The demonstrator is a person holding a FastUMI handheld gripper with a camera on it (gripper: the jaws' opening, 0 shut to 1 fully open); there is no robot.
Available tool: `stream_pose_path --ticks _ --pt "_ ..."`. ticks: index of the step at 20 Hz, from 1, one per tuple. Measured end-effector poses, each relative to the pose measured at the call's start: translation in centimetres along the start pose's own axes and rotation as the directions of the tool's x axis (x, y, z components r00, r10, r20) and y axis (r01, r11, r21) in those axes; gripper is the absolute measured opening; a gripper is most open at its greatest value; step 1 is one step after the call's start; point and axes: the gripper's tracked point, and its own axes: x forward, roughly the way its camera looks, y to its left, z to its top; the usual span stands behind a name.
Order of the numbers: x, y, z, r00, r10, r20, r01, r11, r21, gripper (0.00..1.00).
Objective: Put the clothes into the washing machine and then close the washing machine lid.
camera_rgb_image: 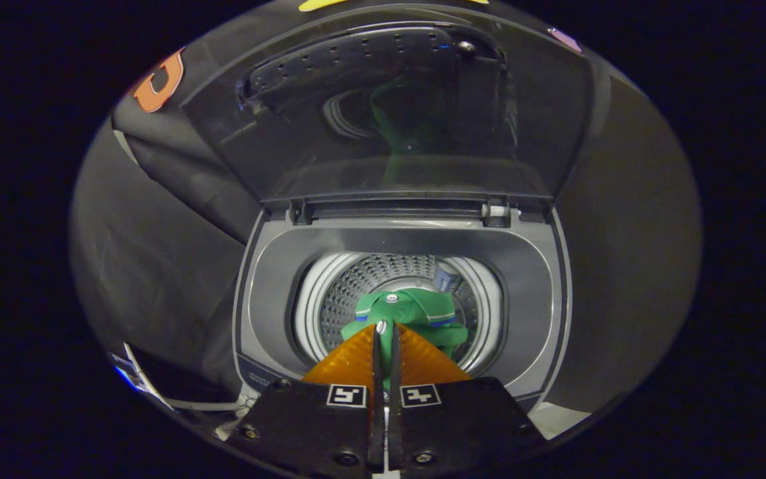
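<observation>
1. Green cloth, a polo-style shirt (416, 313) with blue-and-white trim at the collar and white buttons, sits in the mouth of the washing machine's drum (350, 293), just ahead of and beyond the fingertips.
2. The gripper (384, 336) points down over the machine's opening; its two orange ribbed fingers (356, 362) stand drawn close together, only a thin slit between them.
3. A bit of green fabric shows in that slit and a white button sits right at the tips, so the fingers appear to be pinching the shirt's near edge.
4. The drum is perforated metal with a white ring around its mouth, set into the grey top of the washing machine (276, 279).
5. The washing machine lid (383, 113) stands raised and upright behind the opening, hinged at the back; its dark glossy panel reflects the drum and a green tint.
</observation>
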Motion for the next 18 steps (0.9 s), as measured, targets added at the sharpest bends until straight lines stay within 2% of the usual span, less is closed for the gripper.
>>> stream_pose_path --ticks 4,5,9,11,18 --pt "-0.1 -0.2 0.5 1.0 -0.007 0.03 0.007 1.0 0.01 0.1" --pt "-0.3 -0.5 0.8 0.999 -0.018 0.05 0.018 1.0 0.0 0.09" --pt "-0.6 -0.8 1.1 0.997 -0.028 0.077 0.028 1.0 -0.004 0.91" --pt "-0.7 -1.1 1.0 0.996 -0.041 0.082 0.041 0.999 0.008 0.88" --pt "-1.7 -1.0 0.8 0.994 -0.038 0.1 0.039 0.999 -0.006 0.88"
